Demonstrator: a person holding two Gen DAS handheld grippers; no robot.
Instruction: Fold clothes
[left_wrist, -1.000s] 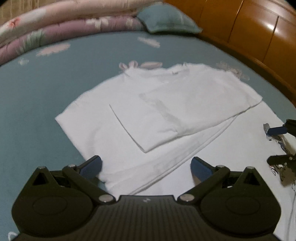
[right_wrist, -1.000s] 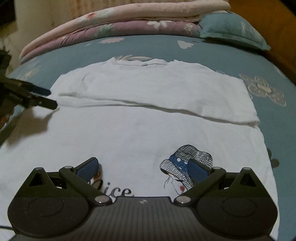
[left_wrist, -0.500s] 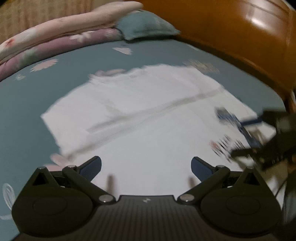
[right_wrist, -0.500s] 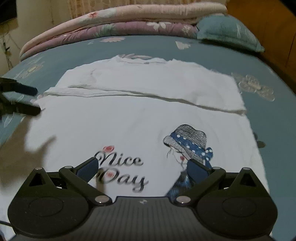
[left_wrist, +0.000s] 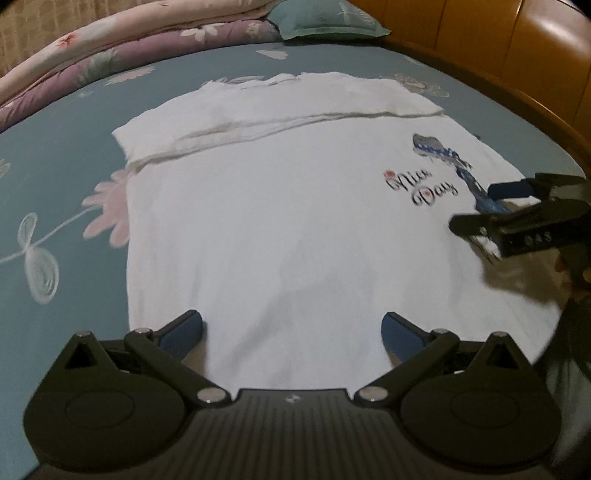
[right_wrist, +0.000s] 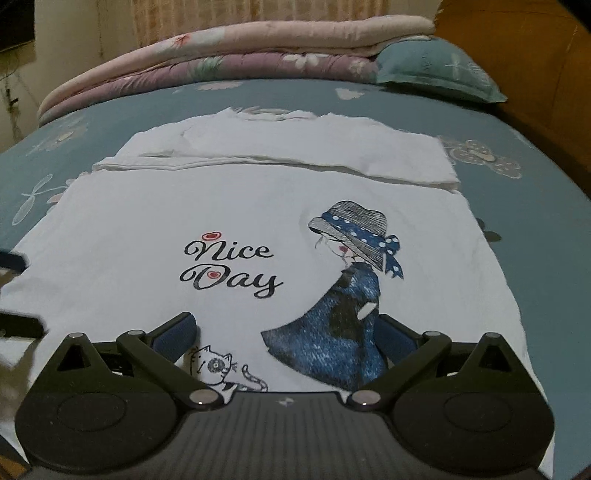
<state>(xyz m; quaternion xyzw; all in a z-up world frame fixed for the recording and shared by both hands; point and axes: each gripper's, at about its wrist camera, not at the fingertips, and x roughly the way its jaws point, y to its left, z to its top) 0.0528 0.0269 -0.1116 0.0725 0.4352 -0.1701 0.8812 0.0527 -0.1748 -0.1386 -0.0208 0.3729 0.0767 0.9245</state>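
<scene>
A white T-shirt (left_wrist: 288, 206) lies flat on the teal floral bedsheet (left_wrist: 55, 155), print side up. The print shows "Nice Day" (right_wrist: 229, 266), a girl in a blue hat and a small cat. The shirt's far part (right_wrist: 314, 147) is folded over, making a thicker band. My left gripper (left_wrist: 291, 328) hovers open over the plain near part of the shirt, holding nothing. My right gripper (right_wrist: 286, 328) is open above the lower print, over the cat and the blue dress. In the left wrist view the right gripper (left_wrist: 480, 206) shows at the right, next to the print.
Folded pink and purple quilts (right_wrist: 240, 48) are stacked along the far side of the bed, with a teal pillow (right_wrist: 432, 70) beside them. A wooden headboard (left_wrist: 517, 55) curves along the right. Bare sheet surrounds the shirt.
Both grippers have drawn back from the folded band toward the shirt's near end. The left view has swung right, and the whole print now shows. Both stayed open.
</scene>
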